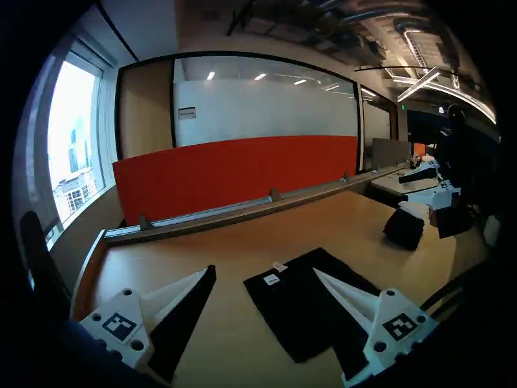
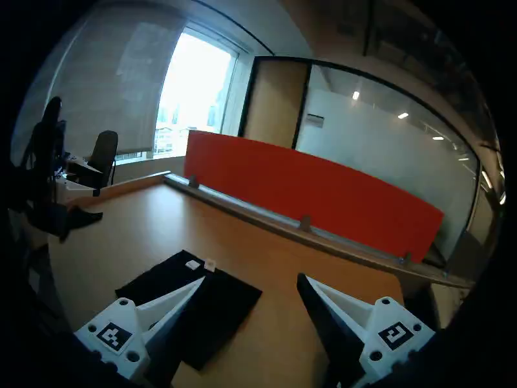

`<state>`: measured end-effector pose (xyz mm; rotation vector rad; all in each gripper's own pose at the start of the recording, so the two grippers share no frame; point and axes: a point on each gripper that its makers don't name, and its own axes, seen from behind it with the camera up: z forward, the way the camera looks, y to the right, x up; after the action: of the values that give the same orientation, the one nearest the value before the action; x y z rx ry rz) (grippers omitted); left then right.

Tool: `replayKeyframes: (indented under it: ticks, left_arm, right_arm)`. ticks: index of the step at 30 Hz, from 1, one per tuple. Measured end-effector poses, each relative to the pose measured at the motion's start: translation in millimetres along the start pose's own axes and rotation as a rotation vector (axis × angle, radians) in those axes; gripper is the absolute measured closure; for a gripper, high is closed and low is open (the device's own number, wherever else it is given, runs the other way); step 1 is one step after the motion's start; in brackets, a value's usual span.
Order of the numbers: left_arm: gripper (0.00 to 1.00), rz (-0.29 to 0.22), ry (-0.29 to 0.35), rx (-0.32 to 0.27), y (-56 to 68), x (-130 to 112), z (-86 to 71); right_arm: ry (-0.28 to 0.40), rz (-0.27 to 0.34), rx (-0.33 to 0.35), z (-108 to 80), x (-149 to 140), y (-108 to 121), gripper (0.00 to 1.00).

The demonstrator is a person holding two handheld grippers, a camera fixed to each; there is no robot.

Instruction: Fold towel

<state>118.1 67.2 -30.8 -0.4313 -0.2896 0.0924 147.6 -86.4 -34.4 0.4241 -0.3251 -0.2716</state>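
A black towel (image 1: pixel 307 301) lies flat and folded on the wooden table, with small white tags near its far edge. In the left gripper view my left gripper (image 1: pixel 265 294) hovers open above the table, its right finger (image 1: pixel 352 304) over the towel and its left finger over bare wood. The right gripper view has the same towel (image 2: pixel 194 297) at lower left, tags on its far side. My right gripper (image 2: pixel 252 304) is open with nothing between its fingers; its left finger (image 2: pixel 168 310) overlaps the towel.
A red divider panel (image 1: pixel 239 171) on a metal rail runs along the table's far edge. A pile of dark and white cloth (image 1: pixel 407 223) sits at the right of the table. An office chair (image 2: pixel 103 152) stands by the window. Bare wooden table (image 1: pixel 213 246) lies around the towel.
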Motion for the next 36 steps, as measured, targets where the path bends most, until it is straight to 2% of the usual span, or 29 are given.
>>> replayKeyframes:
  ticks: [9,36]
  left_arm:
    - [0.0,0.023,-0.013,-0.042,17.4,-20.6,5.6]
    - [0.0,0.03,-0.133,-0.119,49.2,-112.5,31.2]
  right_arm:
    - [-0.033,-0.02,0.033,3.9,-19.6,-10.3,0.0]
    - [-0.159,-0.036,0.114,29.5,-109.4,-50.1,0.0]
